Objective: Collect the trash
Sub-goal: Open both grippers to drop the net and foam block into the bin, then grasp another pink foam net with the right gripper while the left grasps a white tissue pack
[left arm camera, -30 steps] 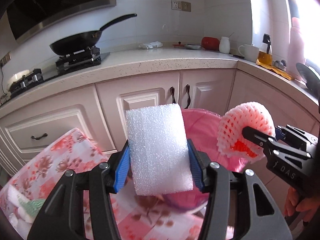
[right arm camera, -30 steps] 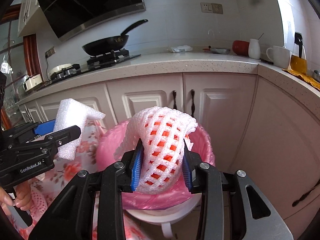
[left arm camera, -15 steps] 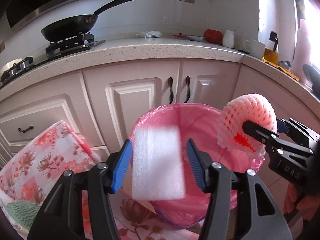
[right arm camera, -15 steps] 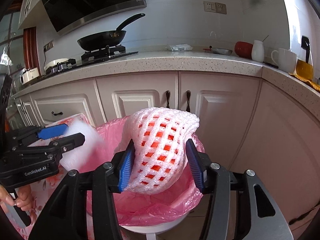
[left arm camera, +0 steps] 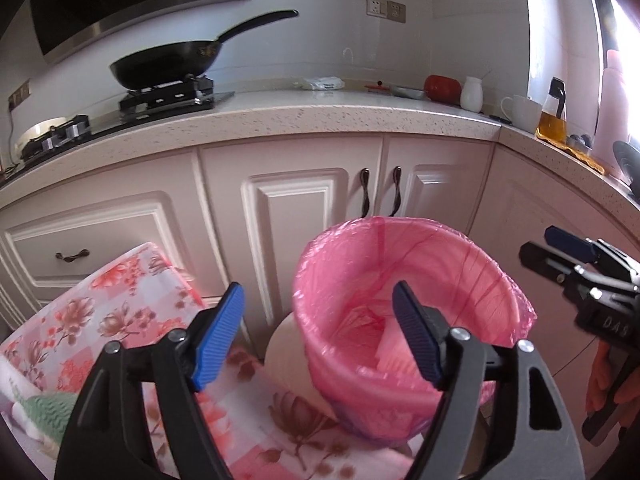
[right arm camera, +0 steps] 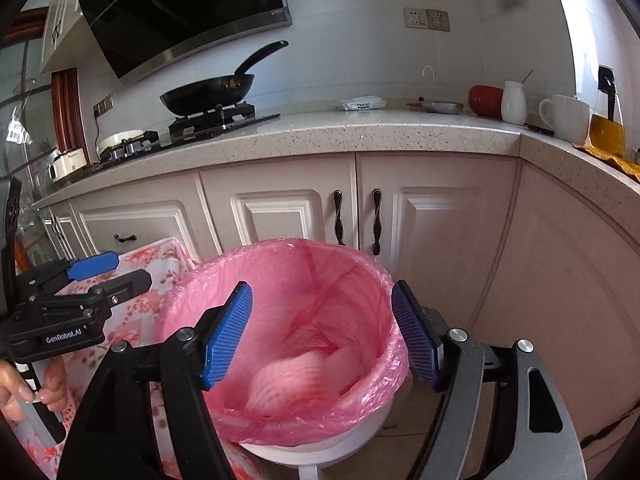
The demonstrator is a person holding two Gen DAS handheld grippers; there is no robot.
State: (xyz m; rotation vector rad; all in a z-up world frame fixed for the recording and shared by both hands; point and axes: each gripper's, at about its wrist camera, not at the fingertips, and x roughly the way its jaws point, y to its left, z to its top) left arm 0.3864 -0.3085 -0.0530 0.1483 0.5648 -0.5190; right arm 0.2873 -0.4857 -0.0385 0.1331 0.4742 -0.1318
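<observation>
**Both tongs wide over pink-lined bin, trash inside**

Kitchen w/ white tiled wall, range hood (right arm camera: 184, 12) top left. Speckled stone table (right arm camera: 360, 132) runs along the far side and turns the corner at right; cream cabinet doors (right arm camera: 280, 216) below w/ dark handles. On the table: gas hob (right arm camera: 212, 120) w/ black wok (right arm camera: 208, 94) at left, white packet (right arm camera: 362, 103) mid, red pot (right arm camera: 485, 101), white jar (right arm camera: 514, 98), white mug (right arm camera: 566, 118) and oil bottle (right arm camera: 608, 120) toward the right corner. Near left: floral cloth (left arm camera: 100, 312) over a low surface.

Bin (right arm camera: 320, 450) is white, lined w/ a pink bag (right arm camera: 280, 280), standing near, in front of the cabinets and just right of the cloth. Inside it: net foam sleeve (right arm camera: 288, 384), blurred, low in the bag; foam block (left arm camera: 390, 354) seen thru the liner in left wrist view, leaning on the inner wall.

Left tongs (left arm camera: 320, 334) spread wide, nothing between the blue pads, near the bin's left rim. Right tongs (right arm camera: 322, 334) also wide apart and holding nothing, above the bin mouth.
</observation>
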